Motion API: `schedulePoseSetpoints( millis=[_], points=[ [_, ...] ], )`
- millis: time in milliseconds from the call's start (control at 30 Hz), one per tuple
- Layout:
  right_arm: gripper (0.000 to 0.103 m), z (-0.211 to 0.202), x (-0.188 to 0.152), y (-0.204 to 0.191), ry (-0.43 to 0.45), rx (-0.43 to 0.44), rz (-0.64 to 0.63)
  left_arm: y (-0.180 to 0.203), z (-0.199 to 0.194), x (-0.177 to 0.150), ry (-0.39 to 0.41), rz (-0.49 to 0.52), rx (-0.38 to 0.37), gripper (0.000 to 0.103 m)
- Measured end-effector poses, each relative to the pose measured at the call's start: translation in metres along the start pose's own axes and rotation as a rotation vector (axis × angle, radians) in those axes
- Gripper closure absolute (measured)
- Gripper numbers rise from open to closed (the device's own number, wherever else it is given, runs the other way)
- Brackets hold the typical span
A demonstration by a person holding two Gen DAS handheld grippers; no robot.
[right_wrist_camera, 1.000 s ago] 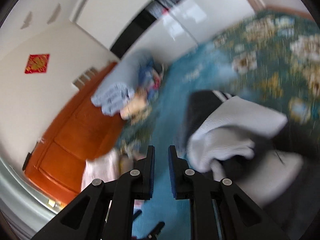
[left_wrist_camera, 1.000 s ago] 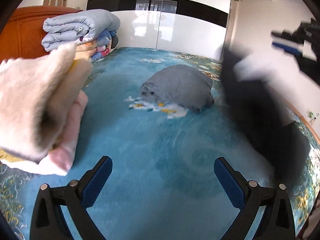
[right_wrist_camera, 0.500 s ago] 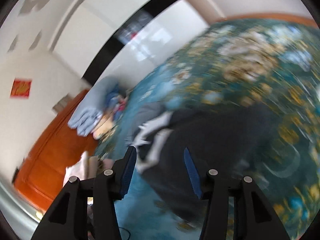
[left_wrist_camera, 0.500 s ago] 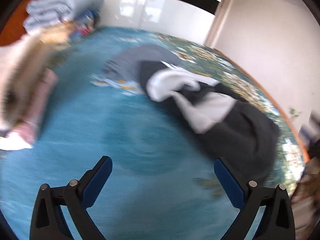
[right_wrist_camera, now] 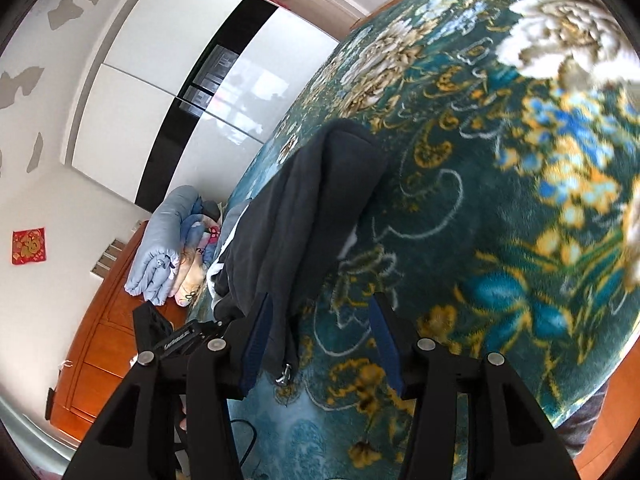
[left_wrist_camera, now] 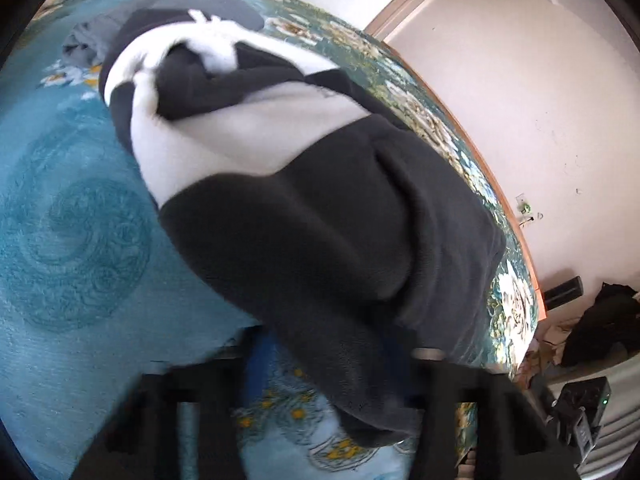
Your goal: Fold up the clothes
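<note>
A dark grey fleece garment with a white lining lies crumpled on the blue floral bedspread. In the left wrist view it fills the middle. My left gripper is blurred at the bottom, with the garment's near hem between its fingers; it has come shut on that hem. In the right wrist view the same garment runs away from me. Its front edge and zipper pull hang against the inner side of the left finger. My right gripper stands open just above the bedspread, its pads not pressing the cloth.
A crumpled grey garment lies beyond the dark one. Folded quilts are stacked against the wooden headboard. The bed's right edge runs along a white wall, with a black bag on the floor.
The dark garment dropped from the air onto the bed. My right gripper went from shut to open and sank toward the bedspread. My left gripper swung right and closed in on the hem.
</note>
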State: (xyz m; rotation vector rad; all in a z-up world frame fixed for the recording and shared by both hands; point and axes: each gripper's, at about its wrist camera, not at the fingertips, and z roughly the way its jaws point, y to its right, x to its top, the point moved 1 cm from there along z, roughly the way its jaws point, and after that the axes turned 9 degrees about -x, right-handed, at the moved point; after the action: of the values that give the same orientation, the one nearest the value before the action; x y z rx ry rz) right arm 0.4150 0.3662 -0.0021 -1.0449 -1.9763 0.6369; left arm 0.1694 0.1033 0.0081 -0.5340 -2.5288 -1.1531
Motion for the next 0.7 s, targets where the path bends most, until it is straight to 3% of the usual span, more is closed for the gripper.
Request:
schedulePoseSetpoints(
  millis=[100,300,367,467,567,700],
  points=[
    [0.052,0.002,-0.004,0.004,-0.013,0.015,0.013,0.008,-0.019,0.004,0.051,0.01,-0.008,0.095],
    [0.052,0.001,-0.009,0.007,-0.013,0.049,0.024,0.009,-0.108,0.023,0.216,0.101,0.03,0.095],
    [0.052,0.0,-0.009,0.007,-0.005,0.065,0.026,-0.005,-0.148,0.031,0.275,0.109,0.113,0.095],
    [0.052,0.001,-0.01,0.006,-0.002,0.089,0.032,-0.044,-0.185,0.032,0.345,0.068,0.32,0.095],
    [0.052,0.011,-0.012,0.004,-0.027,0.095,0.032,-0.1,-0.19,0.024,0.297,-0.073,0.455,0.095],
    [0.052,0.027,-0.013,-0.01,-0.078,0.091,-0.012,-0.134,-0.174,0.004,0.241,-0.156,0.466,0.095]
  ],
)
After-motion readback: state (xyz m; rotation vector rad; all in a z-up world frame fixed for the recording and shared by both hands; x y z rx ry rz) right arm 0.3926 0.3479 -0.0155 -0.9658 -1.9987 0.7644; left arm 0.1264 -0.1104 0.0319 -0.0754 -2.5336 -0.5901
